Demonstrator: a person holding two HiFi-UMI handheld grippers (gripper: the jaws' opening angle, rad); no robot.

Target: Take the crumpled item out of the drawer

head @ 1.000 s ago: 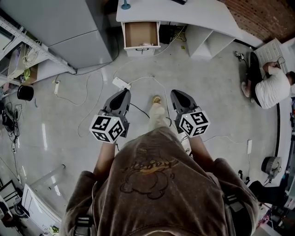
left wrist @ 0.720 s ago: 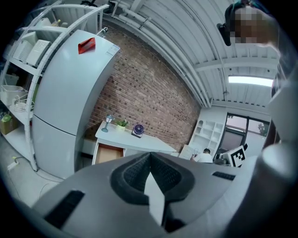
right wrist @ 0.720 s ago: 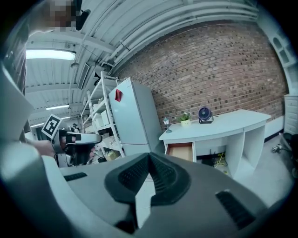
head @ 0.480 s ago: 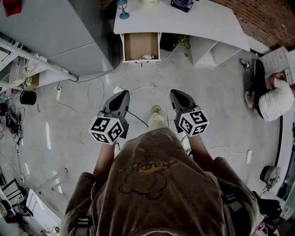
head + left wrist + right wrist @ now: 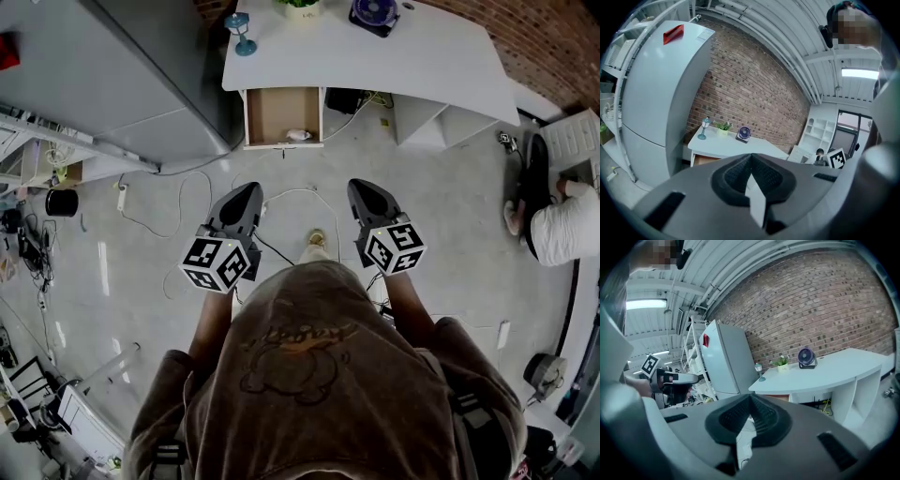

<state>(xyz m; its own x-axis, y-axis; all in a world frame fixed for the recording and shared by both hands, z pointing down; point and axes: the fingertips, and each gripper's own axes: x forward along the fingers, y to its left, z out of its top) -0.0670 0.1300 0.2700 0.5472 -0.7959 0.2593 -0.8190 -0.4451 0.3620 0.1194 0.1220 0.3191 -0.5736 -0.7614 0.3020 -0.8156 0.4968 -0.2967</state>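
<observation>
My left gripper (image 5: 250,188) and right gripper (image 5: 362,186) are pressed shut.
The crumpled item (image 5: 298,135) at the drawer's (image 5: 279,111) front edge looks tiny, blurry.

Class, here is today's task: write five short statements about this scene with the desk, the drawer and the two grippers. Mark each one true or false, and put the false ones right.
1. The drawer under the white desk stands open. True.
2. A pale crumpled item lies in the drawer. True.
3. The left gripper holds the crumpled item. False: its jaws are shut on nothing, and it is well short of the drawer.
4. The fan stands on the floor. False: it stands on the desk, near the potted plant.
5. The right gripper has its jaws together. True.
</observation>
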